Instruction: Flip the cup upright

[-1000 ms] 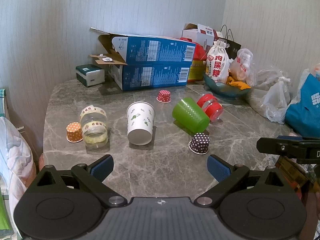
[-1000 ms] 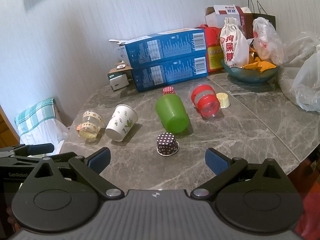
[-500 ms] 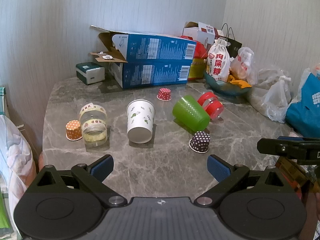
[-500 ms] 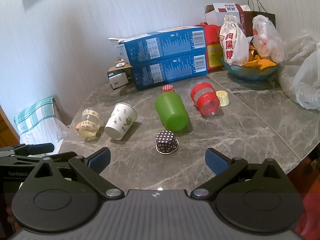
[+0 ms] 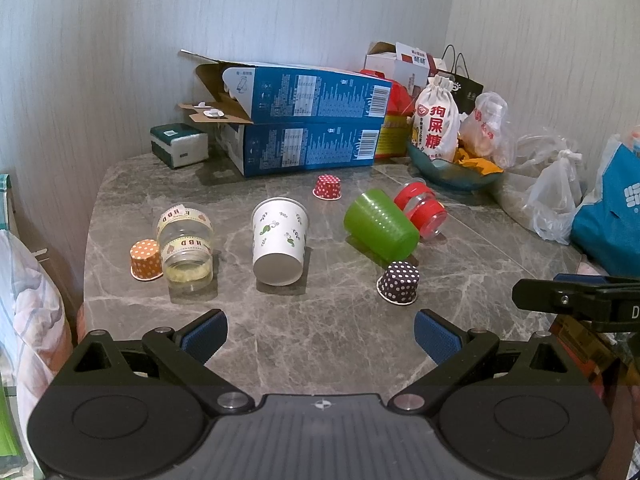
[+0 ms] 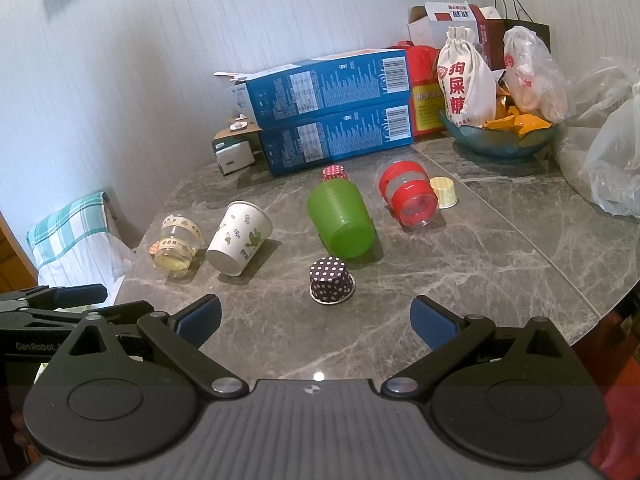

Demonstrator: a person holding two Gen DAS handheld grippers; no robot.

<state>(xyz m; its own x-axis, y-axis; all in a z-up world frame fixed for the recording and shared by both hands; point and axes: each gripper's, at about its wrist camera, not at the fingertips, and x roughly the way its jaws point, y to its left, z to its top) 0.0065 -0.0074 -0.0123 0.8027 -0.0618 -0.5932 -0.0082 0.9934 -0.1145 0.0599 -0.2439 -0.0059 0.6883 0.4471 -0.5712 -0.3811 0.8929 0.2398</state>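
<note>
Several cups lie on their sides on the grey marble table (image 5: 320,340): a white paper cup with leaf print (image 5: 280,246) (image 6: 238,238), a green plastic cup (image 5: 380,230) (image 6: 340,218), a clear cup with red bands (image 5: 422,208) (image 6: 408,196) and a clear cup with patterned tape (image 5: 185,246) (image 6: 176,242). My left gripper (image 5: 320,334) is open and empty, held near the table's front edge, short of the white cup. My right gripper (image 6: 316,322) is open and empty, just short of a dark polka-dot paper cup (image 6: 332,280) (image 5: 399,282) standing upside down.
Small paper cups stand upside down: orange (image 5: 145,260), red (image 5: 328,187) and yellow (image 6: 443,192). Two stacked blue boxes (image 5: 308,120), a tissue box (image 5: 179,145), a bowl with a cloth sack (image 5: 436,124) and plastic bags (image 5: 552,196) line the back and right.
Both grippers have drawn slightly closer to the table and cups. Both stay open. Nothing on the table has moved.
</note>
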